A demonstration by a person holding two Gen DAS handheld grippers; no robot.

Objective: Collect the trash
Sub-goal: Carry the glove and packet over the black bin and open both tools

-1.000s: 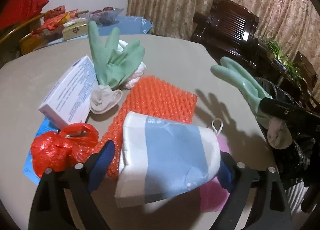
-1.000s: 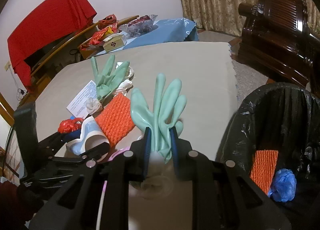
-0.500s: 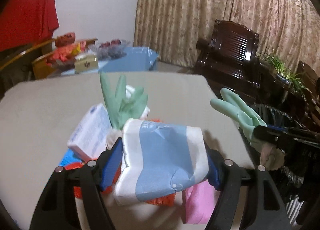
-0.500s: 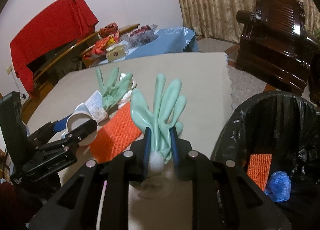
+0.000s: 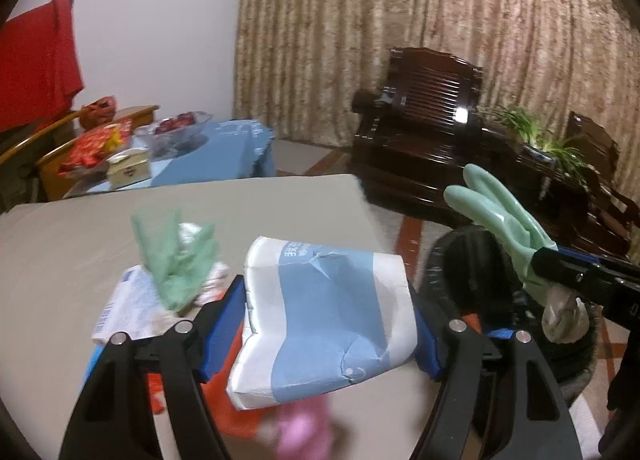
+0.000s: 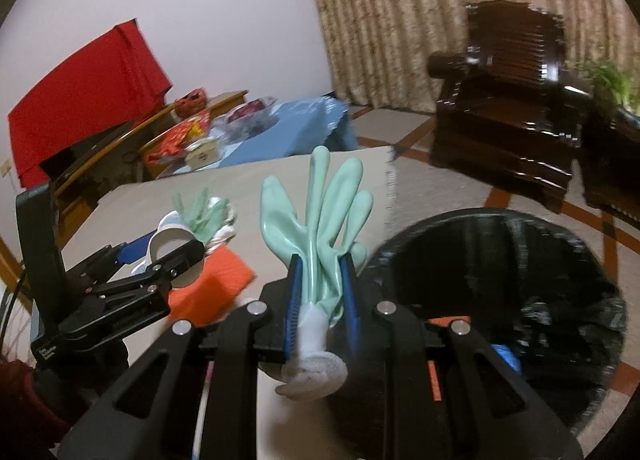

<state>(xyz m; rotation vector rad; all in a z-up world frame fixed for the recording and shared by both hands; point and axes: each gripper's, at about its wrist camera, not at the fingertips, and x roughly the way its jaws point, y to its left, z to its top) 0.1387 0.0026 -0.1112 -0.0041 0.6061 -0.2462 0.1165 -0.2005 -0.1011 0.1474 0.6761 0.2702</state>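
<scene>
My left gripper is shut on a crumpled blue and white paper cup and holds it above the beige table; it also shows in the right wrist view. My right gripper is shut on a green rubber glove, fingers pointing up, beside the black trash bag. The glove also shows in the left wrist view. A second green glove, a white box, orange mesh and a pink item lie on the table.
A black-lined bin stands off the table's right edge, with orange and blue trash inside. Dark wooden chairs and curtains stand behind. A low blue-covered table with snacks lies at the far left.
Both grippers have risen and swung right toward the bin. The cup is higher above the table, and the glove is nearer the bag's rim.
</scene>
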